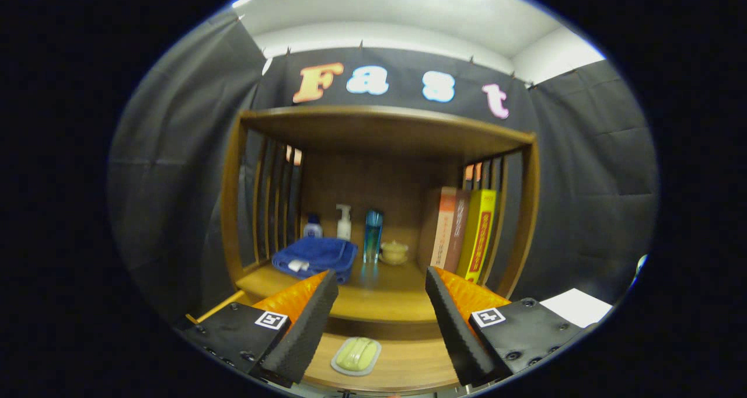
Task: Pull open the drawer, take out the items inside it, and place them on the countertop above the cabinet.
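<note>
tongs (382, 322) spread wide, gripping nothing | soap dish (356, 356) in open drawer (402, 366) between fingers, 6 o'clock | blue towel (317, 257) on worktop (379, 302), 11 o'clock | books (464, 231), 1 o'clock

- Light came from above; the ceiling (408, 1) was bright, almost washed out.
- The shelf (379, 124) interior sat dim, shaded under its top board.
- A faint sheen lay on the surface (373, 296).
- Fisheye bending curved straight edges outward.
- The gripper (382, 322) fingers, wide apart, looked slightly soft.
</note>
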A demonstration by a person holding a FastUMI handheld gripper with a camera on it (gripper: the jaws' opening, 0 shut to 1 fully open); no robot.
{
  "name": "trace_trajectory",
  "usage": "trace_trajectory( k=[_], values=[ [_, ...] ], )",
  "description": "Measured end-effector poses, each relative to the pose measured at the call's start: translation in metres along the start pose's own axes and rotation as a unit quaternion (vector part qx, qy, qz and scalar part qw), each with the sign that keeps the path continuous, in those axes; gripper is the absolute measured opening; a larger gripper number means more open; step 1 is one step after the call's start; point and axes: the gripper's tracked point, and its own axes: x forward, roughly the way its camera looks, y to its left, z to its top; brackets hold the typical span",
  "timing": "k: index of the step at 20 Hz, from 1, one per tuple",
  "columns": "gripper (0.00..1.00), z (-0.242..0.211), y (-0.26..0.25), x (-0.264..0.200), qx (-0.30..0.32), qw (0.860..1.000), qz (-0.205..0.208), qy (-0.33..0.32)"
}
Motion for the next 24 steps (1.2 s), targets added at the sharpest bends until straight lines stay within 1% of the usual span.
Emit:
trace_trajectory(
  k=[2, 4, 5, 11, 14, 17, 19, 20, 22, 24],
  values=[
    [0.99, -0.063, 0.024, 0.028, 0.022, 0.995, 0.025, 0.096],
    [0.99, -0.113, 0.035, 0.044, 0.029, 0.984, 0.029, 0.171],
    [0.99, -0.133, 0.038, 0.048, 0.027, 0.980, 0.024, 0.197],
    [0.99, -0.206, 0.052, 0.054, 0.032, 0.955, 0.016, 0.294],
    [0.96, -0.232, 0.050, 0.053, 0.021, 0.944, 0.008, 0.330],
    [0.79, -0.244, 0.053, 0.048, 0.026, 0.937, 0.010, 0.348],
    [0.55, -0.251, 0.047, 0.047, 0.022, 0.935, 0.001, 0.355],
    [0.41, -0.252, 0.046, 0.045, 0.022, 0.934, 0.001, 0.356],
    [0.32, -0.252, 0.042, 0.046, 0.031, 0.935, -0.004, 0.353],
    [0.22, -0.250, 0.044, 0.046, 0.043, 0.936, 0.004, 0.349]
  ],
)
